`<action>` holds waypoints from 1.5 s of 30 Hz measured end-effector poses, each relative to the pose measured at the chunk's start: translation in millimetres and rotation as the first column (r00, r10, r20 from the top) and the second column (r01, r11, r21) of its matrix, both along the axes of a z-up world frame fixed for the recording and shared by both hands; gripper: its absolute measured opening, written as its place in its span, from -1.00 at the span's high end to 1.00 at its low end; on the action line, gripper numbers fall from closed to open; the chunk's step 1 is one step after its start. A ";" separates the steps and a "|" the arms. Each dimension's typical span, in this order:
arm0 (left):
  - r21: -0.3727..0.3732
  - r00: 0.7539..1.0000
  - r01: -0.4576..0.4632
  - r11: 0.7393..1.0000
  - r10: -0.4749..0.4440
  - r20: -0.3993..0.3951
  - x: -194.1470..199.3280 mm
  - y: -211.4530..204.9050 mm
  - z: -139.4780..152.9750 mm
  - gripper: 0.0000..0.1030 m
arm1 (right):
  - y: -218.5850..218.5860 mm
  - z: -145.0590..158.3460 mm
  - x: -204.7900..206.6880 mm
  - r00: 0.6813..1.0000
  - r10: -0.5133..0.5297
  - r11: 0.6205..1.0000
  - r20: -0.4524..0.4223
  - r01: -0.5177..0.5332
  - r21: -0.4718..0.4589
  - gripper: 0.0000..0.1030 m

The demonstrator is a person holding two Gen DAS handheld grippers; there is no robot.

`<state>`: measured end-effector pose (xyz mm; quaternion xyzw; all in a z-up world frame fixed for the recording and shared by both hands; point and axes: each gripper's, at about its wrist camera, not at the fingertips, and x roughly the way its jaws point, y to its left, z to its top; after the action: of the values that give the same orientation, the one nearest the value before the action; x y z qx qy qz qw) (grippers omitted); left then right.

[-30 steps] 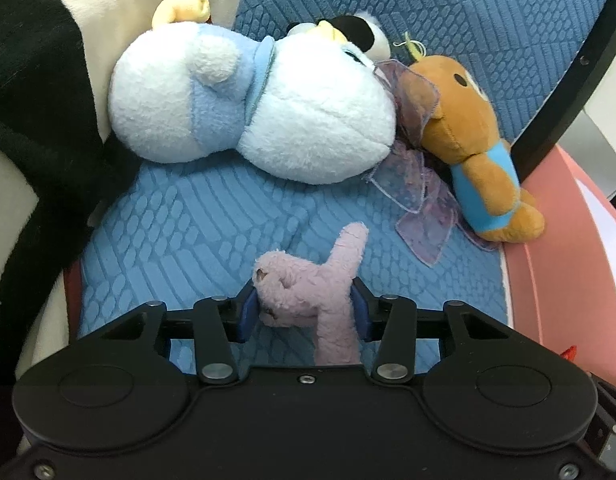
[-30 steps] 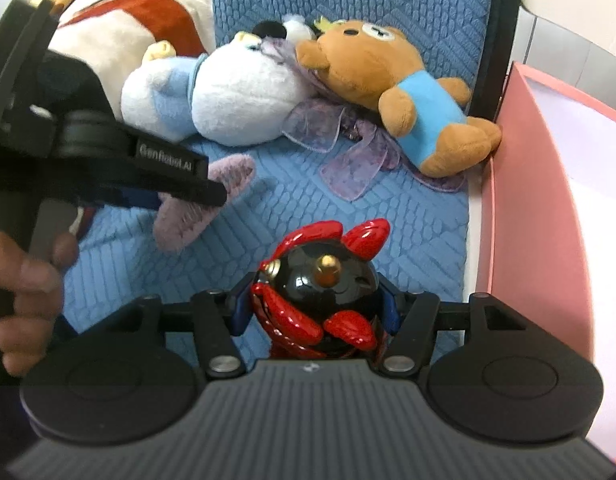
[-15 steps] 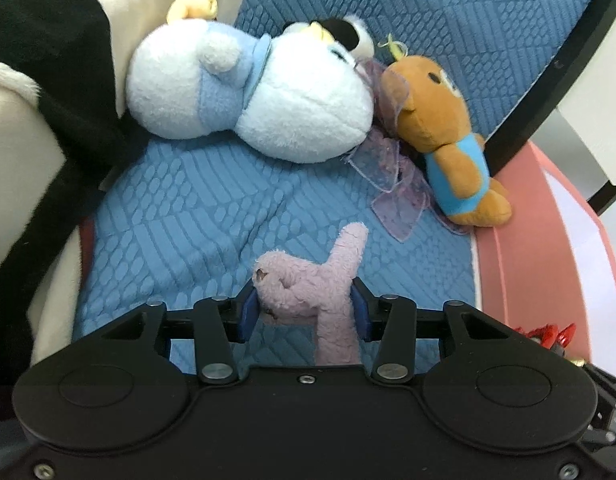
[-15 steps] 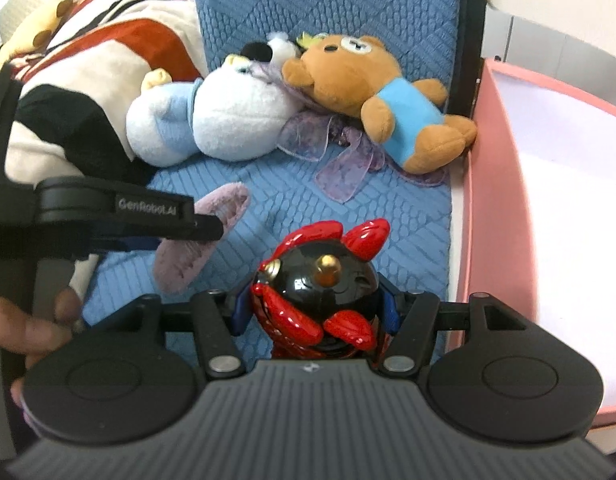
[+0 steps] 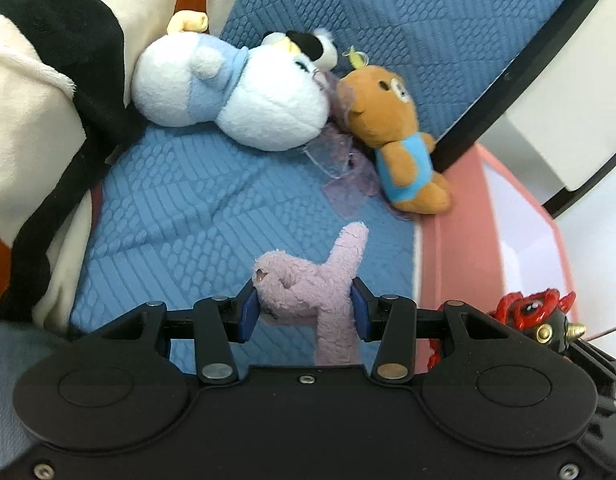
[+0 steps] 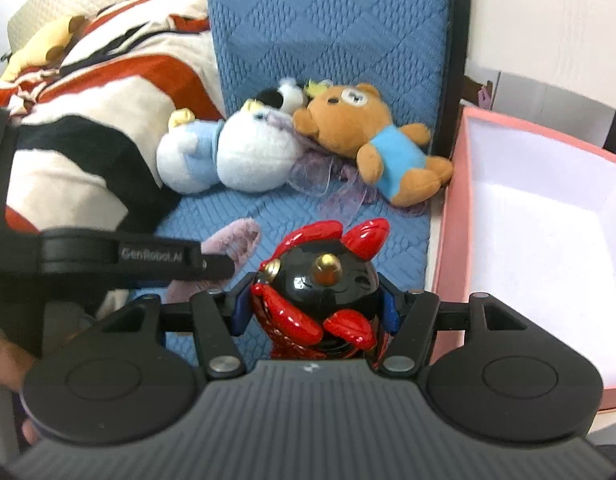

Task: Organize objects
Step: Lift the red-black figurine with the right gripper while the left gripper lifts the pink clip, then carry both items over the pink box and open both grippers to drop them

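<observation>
My left gripper (image 5: 303, 306) is shut on a small pink plush toy (image 5: 308, 284) and holds it above the blue quilted seat (image 5: 211, 200). The plush also shows in the right wrist view (image 6: 231, 246), behind the left gripper's finger. My right gripper (image 6: 314, 306) is shut on a glossy black and red figurine (image 6: 324, 296), which also shows at the right edge of the left wrist view (image 5: 536, 312). A pink box (image 6: 448, 240) with a white inside stands open to the right of the seat.
A white and light-blue plush (image 5: 235, 96) and a brown bear in a blue shirt (image 5: 392, 132) lie against the blue backrest (image 6: 328, 24), with a sheer purple ribbon (image 5: 344, 176) between them. A large cream, black and orange plush (image 6: 87, 120) fills the left side.
Both grippers have pulled back and moved right, still holding their toys. The pink box now shows more fully in the right wrist view, and the figurine has come into the left wrist view.
</observation>
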<state>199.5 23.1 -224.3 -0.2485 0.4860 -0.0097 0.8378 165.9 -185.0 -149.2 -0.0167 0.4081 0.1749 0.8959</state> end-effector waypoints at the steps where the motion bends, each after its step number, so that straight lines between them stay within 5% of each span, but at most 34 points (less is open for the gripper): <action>1: -0.011 1.000 -0.003 1.000 0.003 0.002 -2.2 1.4 5.3 0.16 | -2.7 7.2 -0.6 1.000 -0.004 1.000 0.006 0.004 0.006 -0.22; 13: -0.018 0.999 -0.001 1.000 0.002 0.041 -10.5 -6.0 71.4 0.16 | -34.3 80.6 -2.6 0.995 -0.019 0.996 0.096 0.010 0.090 -0.22; 26: -0.007 0.988 0.065 0.998 -0.064 0.142 10.3 -48.8 148.0 0.15 | -65.6 124.1 6.9 0.988 -0.052 0.992 0.143 0.035 0.120 -0.22; 36: -0.009 0.973 0.127 0.992 -0.123 0.197 31.7 -117.4 169.4 0.15 | -113.4 126.9 16.7 0.983 -0.108 0.987 0.151 0.089 0.131 -0.23; 45: -0.012 0.971 0.161 0.987 -0.156 0.181 44.8 -173.5 160.4 0.15 | -163.4 116.2 30.4 0.983 -0.128 0.985 0.134 0.110 0.134 -0.23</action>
<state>244.3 -150.5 -63.8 -0.2183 0.4267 -0.1055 0.8713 196.3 -348.4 -33.0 0.0521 0.3317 0.1449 0.9307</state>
